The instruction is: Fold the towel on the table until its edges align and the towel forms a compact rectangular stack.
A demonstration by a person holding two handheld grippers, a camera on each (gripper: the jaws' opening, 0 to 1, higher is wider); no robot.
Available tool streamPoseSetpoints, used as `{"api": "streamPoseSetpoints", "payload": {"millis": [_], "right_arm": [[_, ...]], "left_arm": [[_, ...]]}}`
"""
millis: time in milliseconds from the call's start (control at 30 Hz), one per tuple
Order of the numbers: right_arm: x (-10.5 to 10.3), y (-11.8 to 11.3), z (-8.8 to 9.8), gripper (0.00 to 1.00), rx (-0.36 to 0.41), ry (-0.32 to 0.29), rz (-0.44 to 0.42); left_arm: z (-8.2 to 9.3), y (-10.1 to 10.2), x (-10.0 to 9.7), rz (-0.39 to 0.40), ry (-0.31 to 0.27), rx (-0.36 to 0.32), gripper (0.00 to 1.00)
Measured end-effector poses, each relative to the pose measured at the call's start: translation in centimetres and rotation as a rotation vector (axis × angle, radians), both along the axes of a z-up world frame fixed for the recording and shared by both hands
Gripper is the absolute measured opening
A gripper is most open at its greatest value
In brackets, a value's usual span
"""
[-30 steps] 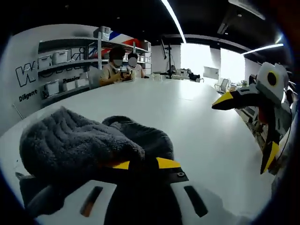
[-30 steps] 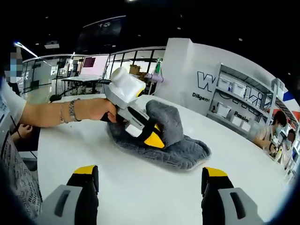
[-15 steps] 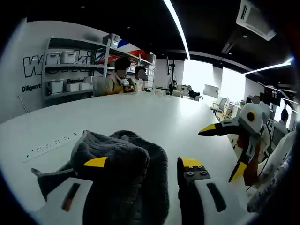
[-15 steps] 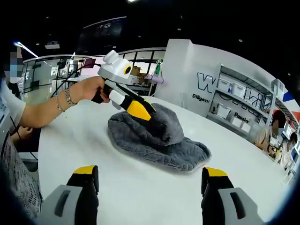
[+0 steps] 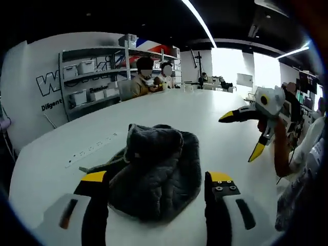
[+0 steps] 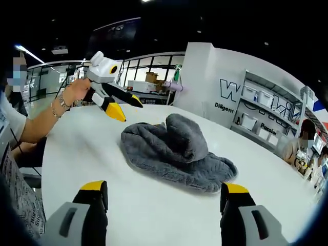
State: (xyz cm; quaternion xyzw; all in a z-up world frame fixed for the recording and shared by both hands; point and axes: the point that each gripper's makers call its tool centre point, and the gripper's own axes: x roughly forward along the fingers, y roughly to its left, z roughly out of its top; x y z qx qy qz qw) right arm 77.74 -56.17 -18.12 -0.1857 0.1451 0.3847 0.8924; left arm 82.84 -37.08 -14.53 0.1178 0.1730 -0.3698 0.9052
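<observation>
Towel (image 6: 177,154), grey plush terry, lies crumpled in a heap on the white tabletop (image 6: 154,215), well in from its edges, with one lobe bunched upward. Judged soft, limp and light; it will sag when lifted, so pinch a flat outer hem or corner. Left gripper (image 5: 156,179) and right gripper (image 6: 164,195) both stand wide, empty. Bare tabletop surrounds the heap.

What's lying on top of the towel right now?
A bunched hump of the grey towel itself sits on its flatter layer; nothing else rests on it. Both grippers are open and clear of it: left gripper, right gripper. What lies beneath the hump is covered.
</observation>
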Motion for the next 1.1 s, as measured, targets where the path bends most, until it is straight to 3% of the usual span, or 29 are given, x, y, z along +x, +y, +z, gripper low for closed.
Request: {"api": "streamPoseSetpoints", "payload": {"millis": [200, 367, 667, 867, 967, 1100], "right_arm": [[-0.2, 0.8, 0.2, 0.96, 0.008, 0.004, 0.023], [-0.2, 1.1, 0.2, 0.96, 0.006, 0.008, 0.028], [-0.3, 1.5, 0.0, 0.97, -0.012, 0.016, 0.035], [-0.4, 1.6, -0.2, 0.97, -0.019, 0.021, 0.037], [-0.3, 1.4, -0.4, 0.98, -0.027, 0.027, 0.030], [-0.4, 1.4, -0.7, 0.98, -0.028, 0.033, 0.026]], "left_arm": [[0.3, 2.4, -2.3, 0.044, -0.014, 0.018, 0.95], [0.3, 4.9, -3.2, 0.134, -0.024, 0.008, 0.98], [-2.5, 5.5, -5.6, 0.164, 0.015, 0.041, 1.00], [-3.6, 5.9, -7.4, 0.189, 0.010, 0.029, 1.00], [-4.3, 6.6, -8.1, 0.220, 0.001, 0.071, 1.00], [-4.9, 6.9, -8.9, 0.226, 0.009, 0.054, 1.00]]}}
